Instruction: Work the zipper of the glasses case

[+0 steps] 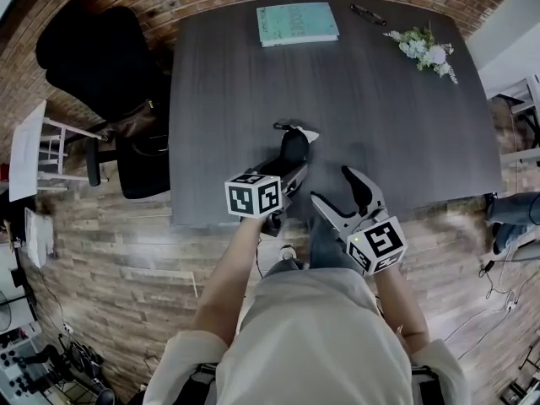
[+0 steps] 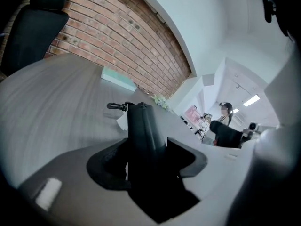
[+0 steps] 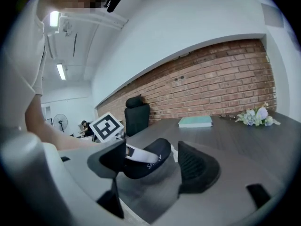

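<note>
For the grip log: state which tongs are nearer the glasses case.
Left. The left tongs grip the glasses case at its near end; the right tongs stand open beside it, apart.

- left gripper (image 1: pixel 293 160): held forward on a bare left forearm (image 1: pixel 226 277), jaws set wide and closed on the upright glasses case (image 2: pixel 143 135).
- right gripper (image 1: pixel 342 197): nearer the body on the right forearm (image 1: pixel 402 304), jaws apart, empty.
</note>
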The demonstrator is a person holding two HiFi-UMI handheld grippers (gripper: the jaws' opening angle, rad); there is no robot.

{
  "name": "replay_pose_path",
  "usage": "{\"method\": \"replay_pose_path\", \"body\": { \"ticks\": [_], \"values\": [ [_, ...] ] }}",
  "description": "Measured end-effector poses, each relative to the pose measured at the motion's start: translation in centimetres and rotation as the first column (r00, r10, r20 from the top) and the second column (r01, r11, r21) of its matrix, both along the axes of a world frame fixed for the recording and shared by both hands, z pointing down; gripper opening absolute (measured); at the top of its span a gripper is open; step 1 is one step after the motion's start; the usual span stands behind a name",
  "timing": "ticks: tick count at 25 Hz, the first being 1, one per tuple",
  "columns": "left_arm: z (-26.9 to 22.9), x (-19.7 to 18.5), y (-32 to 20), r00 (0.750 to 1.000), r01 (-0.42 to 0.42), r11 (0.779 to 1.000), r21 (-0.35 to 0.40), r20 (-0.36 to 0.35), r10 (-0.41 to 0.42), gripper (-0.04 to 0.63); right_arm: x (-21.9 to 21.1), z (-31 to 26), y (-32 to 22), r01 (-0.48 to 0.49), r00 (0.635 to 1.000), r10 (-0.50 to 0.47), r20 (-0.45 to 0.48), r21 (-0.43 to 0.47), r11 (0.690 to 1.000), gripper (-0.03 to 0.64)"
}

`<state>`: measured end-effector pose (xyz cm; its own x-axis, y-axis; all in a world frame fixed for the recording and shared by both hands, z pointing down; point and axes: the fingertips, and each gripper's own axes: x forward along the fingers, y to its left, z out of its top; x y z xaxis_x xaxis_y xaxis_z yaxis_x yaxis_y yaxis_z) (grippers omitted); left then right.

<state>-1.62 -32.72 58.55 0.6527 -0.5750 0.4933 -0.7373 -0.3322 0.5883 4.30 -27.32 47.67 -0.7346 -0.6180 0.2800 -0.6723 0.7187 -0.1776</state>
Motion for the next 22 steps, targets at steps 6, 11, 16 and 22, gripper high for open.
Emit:
{"method": "replay_pose_path", "body": {
  "ticks": [6,11,16,22],
  "values": [
    [-6.6,-0.3,5.4,0.995,-0.074,0.993,0.095,-0.066,0.080,0.259,0.3,-1.2,1.8,0.013,0.996,-0.007,-0.083,0.073,0.997,0.315],
    [-11.5,-1.6,10.1,0.988,-0.093,0.982,0.165,-0.104,0.111,0.259,-1.1,-2.3,3.5,0.087,0.982,-0.062,-0.181,0.134,0.987,0.298],
    [-15.6,-2.3,14.9,0.980,-0.110,0.965,0.236,-0.136,0.145,0.259,-3.2,-3.4,5.8,0.151,0.968,-0.110,-0.224,0.175,0.973,0.293],
    [-17.5,-3.0,19.8,0.977,-0.136,0.951,0.278,-0.122,0.176,0.259,-5.7,-5.9,8.5,0.184,0.956,-0.099,-0.277,0.300,0.936,0.218]
  ]
}}
